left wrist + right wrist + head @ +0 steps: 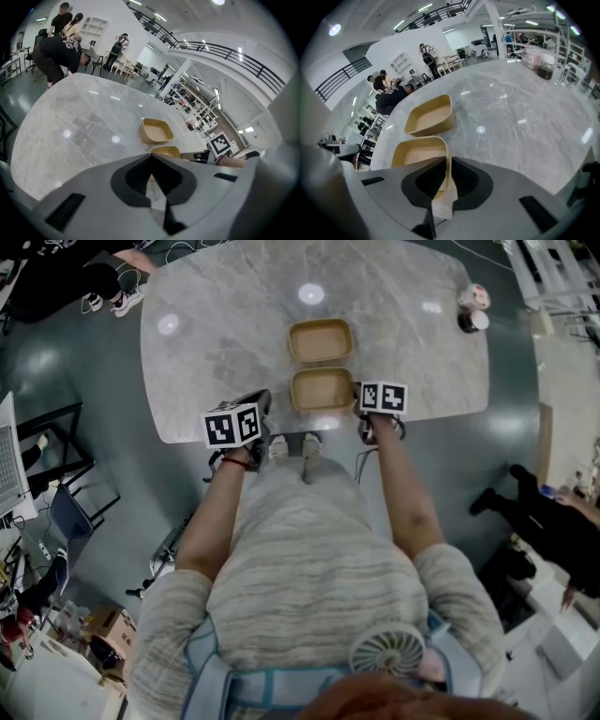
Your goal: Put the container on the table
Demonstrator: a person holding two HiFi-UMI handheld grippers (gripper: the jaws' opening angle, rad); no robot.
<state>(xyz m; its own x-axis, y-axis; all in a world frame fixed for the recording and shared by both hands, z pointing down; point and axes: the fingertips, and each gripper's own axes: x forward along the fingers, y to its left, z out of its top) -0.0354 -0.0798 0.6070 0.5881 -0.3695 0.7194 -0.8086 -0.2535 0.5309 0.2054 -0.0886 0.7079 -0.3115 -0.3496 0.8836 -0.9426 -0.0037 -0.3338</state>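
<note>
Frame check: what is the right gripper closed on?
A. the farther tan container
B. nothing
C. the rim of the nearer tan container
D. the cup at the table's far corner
C: the right gripper has its jaws pinched on the side rim of the nearer tan container.

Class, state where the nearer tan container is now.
In the head view the nearer container is at the table's near edge, directly below the other container, its right rim clamped by the right gripper.

My left arm (204, 521) and right arm (405, 498) reach forward, both grippers tilted down. My left gripper (152, 157) has its jaws pressed together, empty. My right gripper (446, 161) pinches the container (417, 153) by its rim.
</note>
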